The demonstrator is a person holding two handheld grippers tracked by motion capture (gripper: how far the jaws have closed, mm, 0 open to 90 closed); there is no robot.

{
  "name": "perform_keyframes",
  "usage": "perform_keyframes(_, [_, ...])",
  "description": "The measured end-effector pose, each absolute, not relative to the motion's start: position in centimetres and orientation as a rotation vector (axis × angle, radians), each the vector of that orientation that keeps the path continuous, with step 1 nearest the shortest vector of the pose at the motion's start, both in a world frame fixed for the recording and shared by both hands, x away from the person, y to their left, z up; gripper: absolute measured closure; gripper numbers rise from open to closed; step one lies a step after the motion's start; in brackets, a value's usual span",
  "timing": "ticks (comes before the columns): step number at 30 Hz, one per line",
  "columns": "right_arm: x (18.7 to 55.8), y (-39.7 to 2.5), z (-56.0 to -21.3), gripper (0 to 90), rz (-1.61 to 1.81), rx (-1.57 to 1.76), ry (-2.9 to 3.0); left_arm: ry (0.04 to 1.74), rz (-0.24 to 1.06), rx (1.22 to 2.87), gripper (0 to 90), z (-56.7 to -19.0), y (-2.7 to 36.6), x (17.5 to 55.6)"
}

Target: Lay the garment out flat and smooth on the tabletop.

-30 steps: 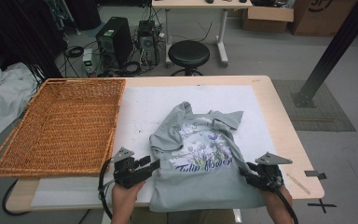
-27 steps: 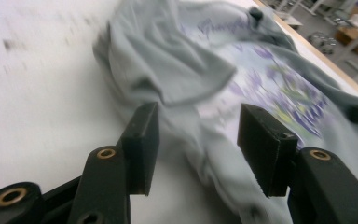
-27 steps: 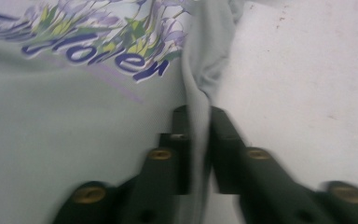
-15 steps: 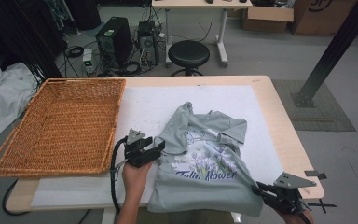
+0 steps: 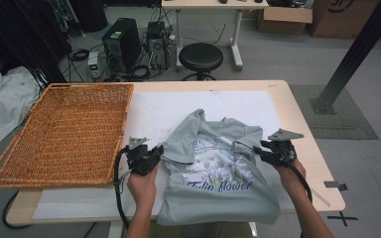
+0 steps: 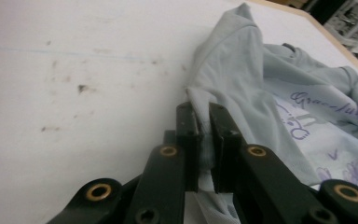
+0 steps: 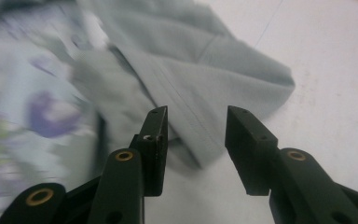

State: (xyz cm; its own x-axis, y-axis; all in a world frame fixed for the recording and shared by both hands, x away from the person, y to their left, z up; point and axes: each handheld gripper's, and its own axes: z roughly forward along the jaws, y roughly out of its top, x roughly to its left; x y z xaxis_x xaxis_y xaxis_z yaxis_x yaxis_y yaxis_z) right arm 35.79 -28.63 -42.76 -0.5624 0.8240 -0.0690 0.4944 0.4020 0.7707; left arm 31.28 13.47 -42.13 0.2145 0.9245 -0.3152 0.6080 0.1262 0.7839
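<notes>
Soft matt cloth shirt (image 5: 213, 173); woven wicker basket (image 5: 59, 134); matt white mat (image 5: 158, 111), wood table (image 5: 305, 148).

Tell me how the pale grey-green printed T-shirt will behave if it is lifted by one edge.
The pale grey-green printed T-shirt is probably floppy: it already lies in soft folds and bunches. Pinched by the left gripper at its edge, it would likely drape and trail rather than hold shape. It looks thin and light, so it may slide easily over the smooth white table cover.

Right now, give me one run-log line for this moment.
left gripper: shut on t-shirt left edge | right gripper: open, at right sleeve | wicker basket: nothing inside
</notes>
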Motion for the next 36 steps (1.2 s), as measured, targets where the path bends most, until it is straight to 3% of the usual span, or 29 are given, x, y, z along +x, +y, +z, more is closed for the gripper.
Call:
perform_keyframes(2, [36.8,-28.1,-43.6,66.4,0.923,1.067,2.306,1.492,0.456,1.572,84.2,-42.2,13.5,31.2])
perform_keyframes(5, [37.3,-27.8,-44.2,85.9,0.856,0.971,2.330,1.493,0.460,1.542,84.1,-42.2,13.9,31.2])
perform_keyframes(11, [37.2,-31.0,-43.1,87.6,0.878,1.173,2.078,1.497,0.444,1.514,84.2,-42.3,14.4,31.4])
perform_keyframes(16, [37.1,-34.7,-43.2,83.9,0.908,1.409,1.932,1.490,0.421,1.515,83.8,-42.6,14.4,31.2])
perform_keyframes(19, [35.5,-35.9,-42.4,70.1,0.870,1.452,1.833,1.468,0.390,1.511,80.6,-42.6,14.3,31.2])
perform_keyframes(21, [34.7,-36.2,-41.6,67.9,0.923,1.441,1.813,1.456,0.376,1.500,75.0,-42.6,14.2,31.2])
perform_keyframes(24, [34.5,-34.7,-41.2,58.9,1.094,1.418,1.933,1.434,0.365,1.488,70.9,-42.4,14.0,31.2])
perform_keyframes(28, [34.6,-31.0,-43.6,55.7,0.963,1.321,2.133,1.421,0.362,1.486,63.7,-42.3,14.0,31.3])
perform_keyframes(29, [34.6,-30.6,-44.2,57.3,0.917,1.311,2.158,1.413,0.365,1.484,61.7,-42.2,14.0,31.2])
perform_keyframes(31, [34.3,-30.4,-44.6,83.1,0.933,1.255,2.176,1.401,0.378,1.484,57.7,-42.1,14.0,31.1])
perform_keyframes(32, [34.1,-30.3,-44.5,88.8,0.861,1.211,2.176,1.395,0.383,1.485,57.3,-42.0,14.0,31.1])
perform_keyframes(36, [34.5,-32.3,-43.7,88.9,0.787,1.255,2.095,1.298,0.449,1.567,50.8,-41.5,13.4,30.9])
